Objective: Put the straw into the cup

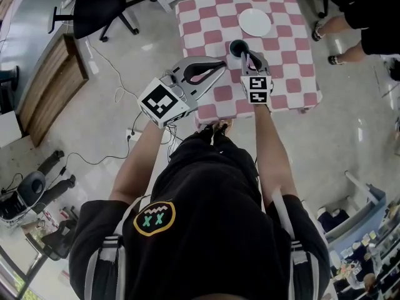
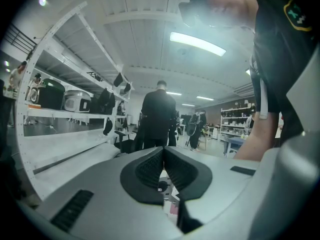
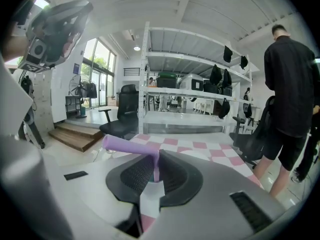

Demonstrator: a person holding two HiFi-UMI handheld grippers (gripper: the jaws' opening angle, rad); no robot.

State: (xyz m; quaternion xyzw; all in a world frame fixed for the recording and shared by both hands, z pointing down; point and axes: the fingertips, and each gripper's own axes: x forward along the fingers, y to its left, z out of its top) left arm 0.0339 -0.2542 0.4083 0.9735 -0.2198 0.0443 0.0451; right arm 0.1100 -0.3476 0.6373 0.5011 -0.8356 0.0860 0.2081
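**Head view.** The right gripper reaches over the near part of the table, which is covered in a pink-and-white chequered cloth. Its tips sit just at the near rim of a dark round cup. The cup's inside is dark, so I cannot tell whether anything is in it. The straw is too thin to make out from up here. Further back on the cloth, apart from the cup, lies a flat white disc; I cannot tell whether it is a plate or a lid. The left gripper hangs beside the right one, at the table's near-left edge, pointing towards the cup.

**Left gripper view.** The left gripper's two dark pads meet at their tips with nothing clamped between them. Beyond them are a shelving rack and a person in black, seen from behind.

**Right gripper view.** The right gripper's pads are pressed onto a purple straw. Its stem stands upright between the pads, and its bent top juts out to the left above them. The chequered cloth lies ahead.
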